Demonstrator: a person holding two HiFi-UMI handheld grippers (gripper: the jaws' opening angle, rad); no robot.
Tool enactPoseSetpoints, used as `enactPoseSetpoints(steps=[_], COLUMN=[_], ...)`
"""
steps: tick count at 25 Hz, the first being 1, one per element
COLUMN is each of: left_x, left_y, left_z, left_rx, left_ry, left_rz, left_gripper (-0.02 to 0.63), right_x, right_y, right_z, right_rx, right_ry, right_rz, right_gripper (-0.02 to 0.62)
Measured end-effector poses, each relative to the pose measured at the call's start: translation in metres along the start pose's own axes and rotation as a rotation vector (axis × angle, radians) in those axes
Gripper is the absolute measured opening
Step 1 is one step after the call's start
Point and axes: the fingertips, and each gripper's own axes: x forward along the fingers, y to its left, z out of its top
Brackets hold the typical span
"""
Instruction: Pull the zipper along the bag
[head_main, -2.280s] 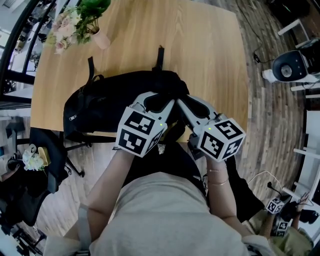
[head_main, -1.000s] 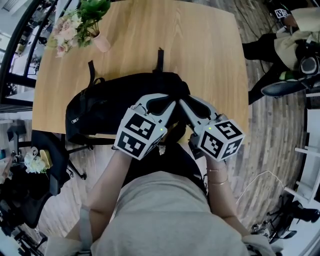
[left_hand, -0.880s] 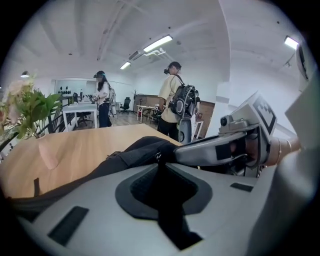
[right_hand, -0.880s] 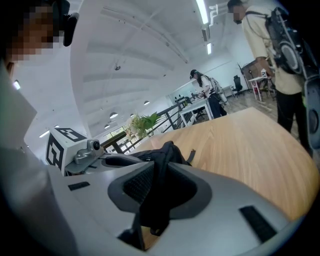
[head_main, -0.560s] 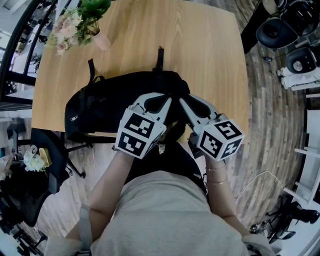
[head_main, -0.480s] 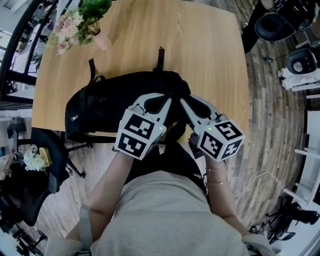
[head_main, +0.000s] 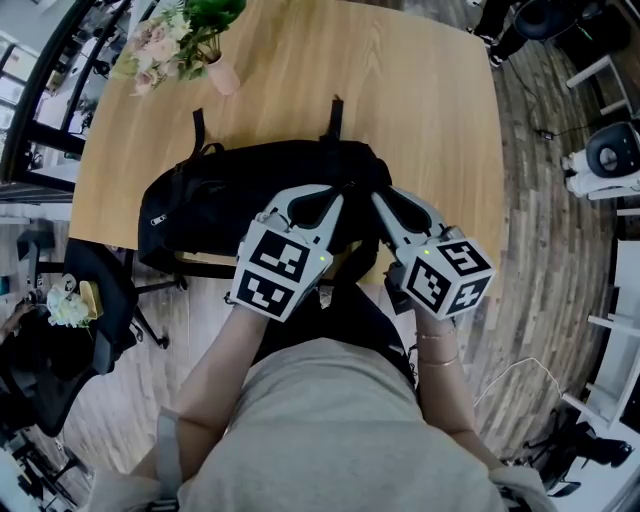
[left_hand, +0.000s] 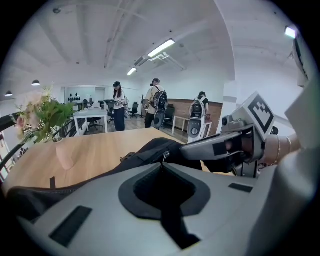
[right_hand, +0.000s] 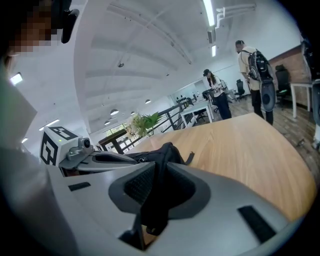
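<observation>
One black bag (head_main: 220, 200), flat on table (head_main: 420, 90), long axis left-right

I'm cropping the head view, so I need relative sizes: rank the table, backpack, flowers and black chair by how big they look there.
1. table
2. backpack
3. flowers and black chair: about alike; the chair sits lower and is partly hidden.

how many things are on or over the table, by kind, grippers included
black backpack: 1
vase of flowers: 1
grippers: 2 (left gripper, right gripper)
total: 4
</observation>
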Motion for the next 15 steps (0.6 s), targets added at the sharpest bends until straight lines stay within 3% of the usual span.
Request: enactPoseSetpoints(steps=[15], left_x=[-0.014], left_y=[0.02], left_z=[-0.004], left_rx=[-0.056], left_ry=[-0.005], left_rz=[0.096], left_gripper=[0.023], right_x=[0.004], right_y=[-0.011], right_z=[0.005], right_rx=[0.037], right_ry=[0.013], right_rz=[0.018], right_gripper=[0.072])
